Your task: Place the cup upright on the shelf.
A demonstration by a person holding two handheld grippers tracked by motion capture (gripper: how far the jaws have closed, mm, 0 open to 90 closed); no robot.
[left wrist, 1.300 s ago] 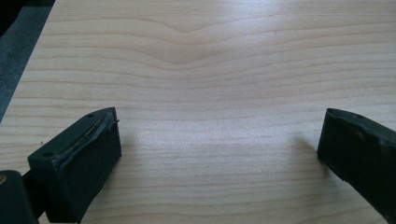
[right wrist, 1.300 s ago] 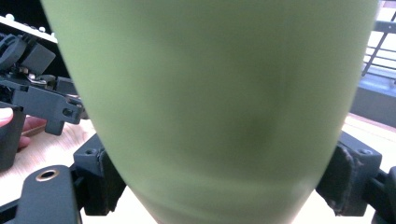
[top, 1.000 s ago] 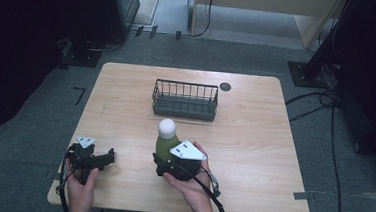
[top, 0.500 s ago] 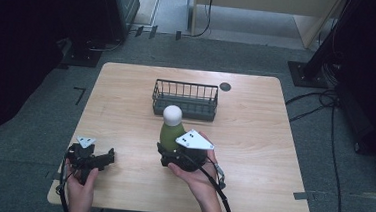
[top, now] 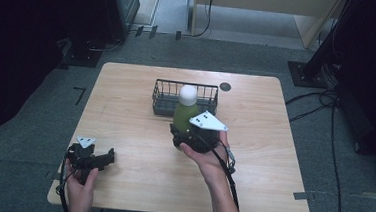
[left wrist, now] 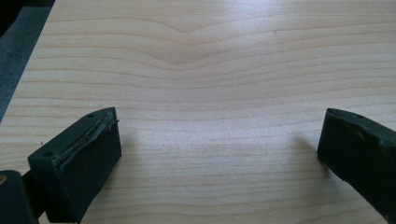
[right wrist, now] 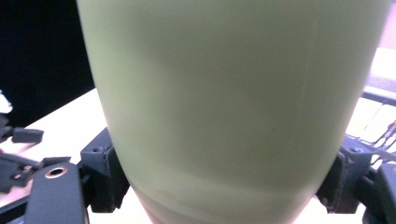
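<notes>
Carrying the green bottle (top: 185,115) toward the wire basket (top: 162,96) near the worktop's (top: 126,96) far edge, we have our right gripper (top: 188,135) clamped on its lower body, upright, just before the basket's near wall. To do this well, we should keep it vertical, clear the rim fully, then lower straight inside before releasing. Our left gripper (top: 103,158) rests at the near left corner, jaws wide apart and empty.

Green bottle (top: 184,114), white cap (top: 188,94)
</notes>
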